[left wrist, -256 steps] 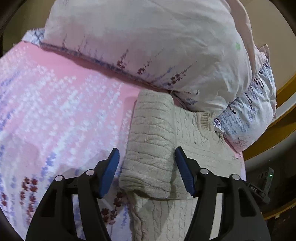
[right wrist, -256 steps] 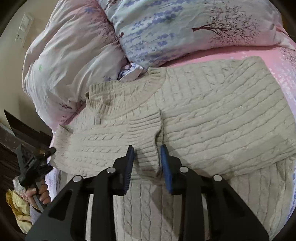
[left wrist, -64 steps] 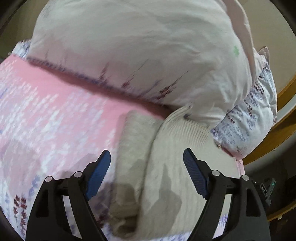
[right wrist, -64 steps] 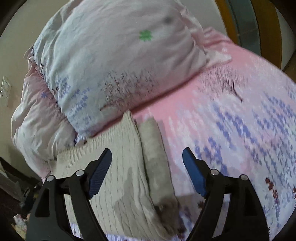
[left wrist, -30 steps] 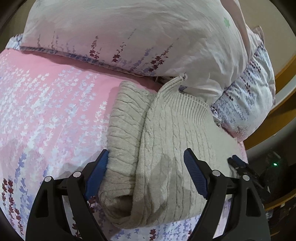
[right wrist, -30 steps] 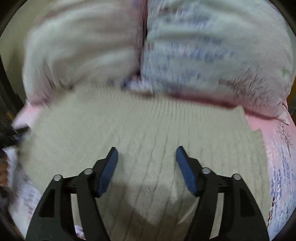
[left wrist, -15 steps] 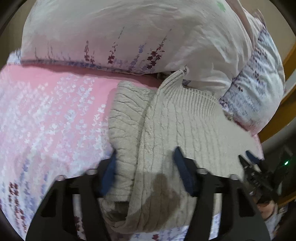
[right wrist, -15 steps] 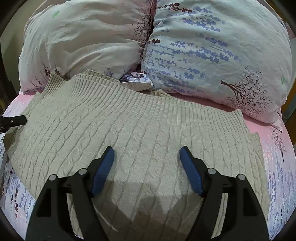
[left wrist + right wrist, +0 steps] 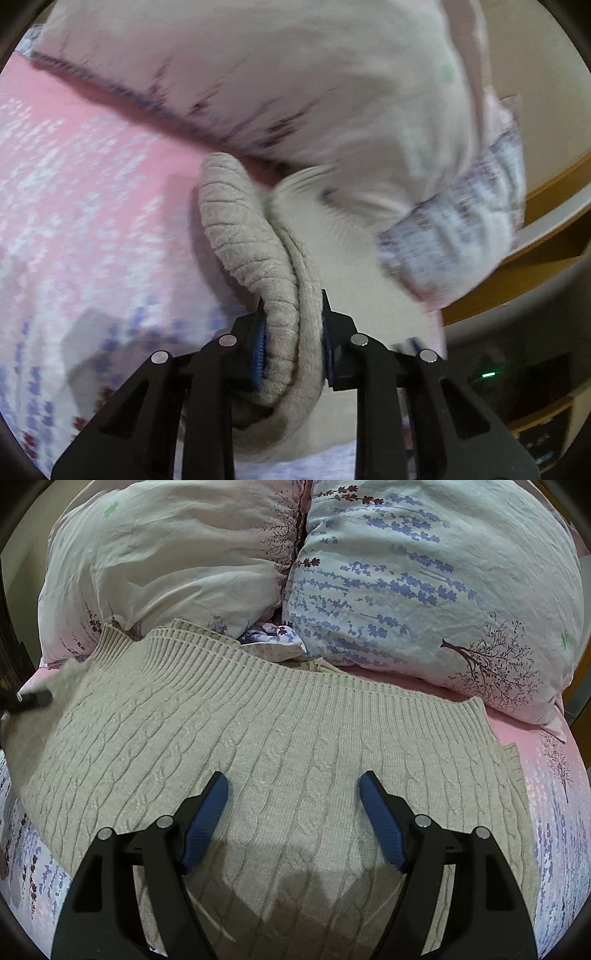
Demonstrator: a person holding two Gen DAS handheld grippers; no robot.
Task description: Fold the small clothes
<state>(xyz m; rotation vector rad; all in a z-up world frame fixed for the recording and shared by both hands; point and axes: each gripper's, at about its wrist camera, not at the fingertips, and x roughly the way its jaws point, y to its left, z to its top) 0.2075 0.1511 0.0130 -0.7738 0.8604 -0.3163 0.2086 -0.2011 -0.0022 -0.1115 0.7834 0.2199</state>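
Left gripper [image 9: 291, 339], jaws just closed, pinching the folded edge of the beige knitted sweater [image 9: 243, 225] between blue pads [image 9: 259, 350]. The sweater lies on the pink floral bed sheet [image 9: 85, 192], its far end against the pale pillow [image 9: 288, 85].

The left wrist camera is looking along its tool [image 9: 291, 332], close over the sweater [image 9: 258, 258] toward the pillows [image 9: 295, 81]. The right wrist camera is looking down over the same sweater [image 9: 280, 746] and pillows [image 9: 406, 572].
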